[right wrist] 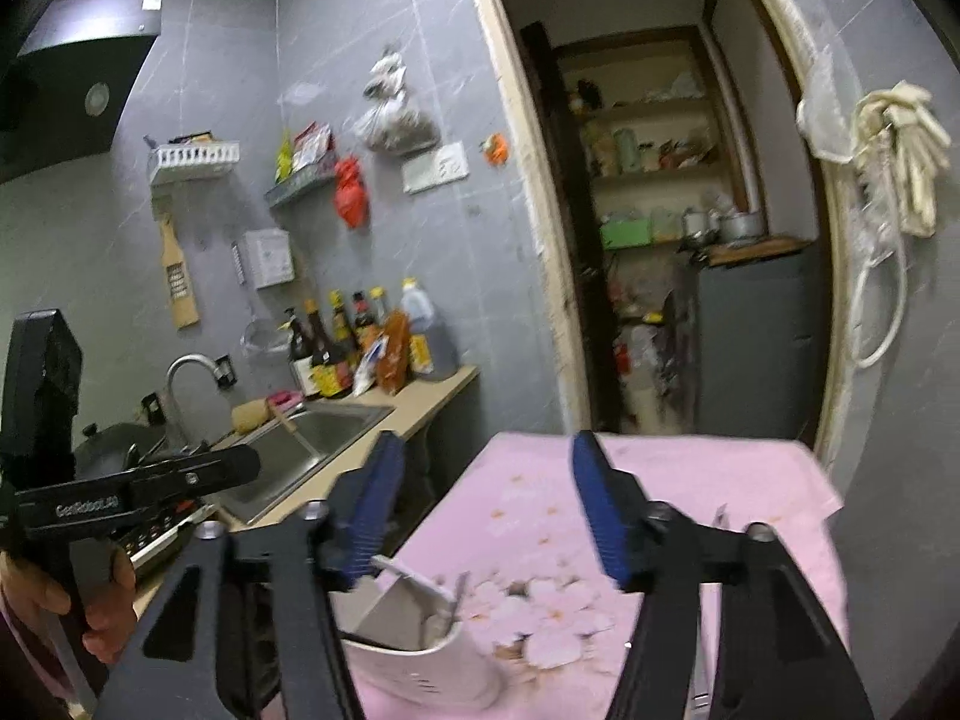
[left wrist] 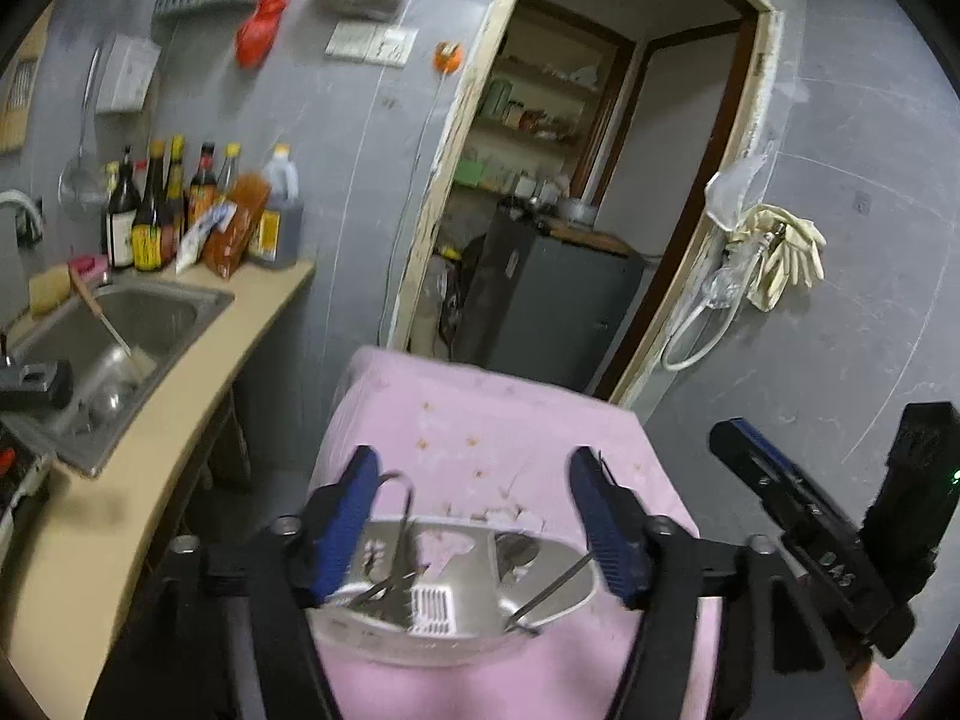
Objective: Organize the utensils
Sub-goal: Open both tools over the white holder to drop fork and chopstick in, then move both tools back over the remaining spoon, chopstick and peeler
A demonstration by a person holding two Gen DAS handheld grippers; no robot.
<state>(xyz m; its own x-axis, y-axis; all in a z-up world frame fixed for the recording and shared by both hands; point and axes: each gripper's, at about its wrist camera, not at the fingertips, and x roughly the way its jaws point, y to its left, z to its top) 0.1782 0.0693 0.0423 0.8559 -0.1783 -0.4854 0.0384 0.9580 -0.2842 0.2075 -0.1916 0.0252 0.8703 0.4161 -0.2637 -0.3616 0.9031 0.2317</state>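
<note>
Two sets of tongs are up over the pink-clothed bench (left wrist: 480, 414), and both stand wide with nothing between the pads. My left tongs (left wrist: 474, 516) hover directly above the steel tray (left wrist: 540, 606), which sits toward the near edge of the bench. In it I can make out a long-handled utensil with a hooked end (left wrist: 403, 516) whose handle runs away from me, toward the far edge, close to my left pad. A second thin handle (left wrist: 555, 591) lies slantwise toward the tray's right rim. A small white slotted piece (left wrist: 431, 611) sits at the tray's near side.

My right tongs (right wrist: 480, 510) look across the same cloth from the right. Below them, at the near left of the bench, stands a white holder (right wrist: 420, 648), tilted in this view, with something thin poking out of its top; I cannot tell what.

As I judge it, the left hand is the nearer one for the next pick. The hooked utensil lies just below and slightly left of its tongs, its long axis roughly in line with the fingers, so I would turn the wrist to close across the handle. The sink (left wrist: 138, 324) on the side counter lies well apart.
</note>
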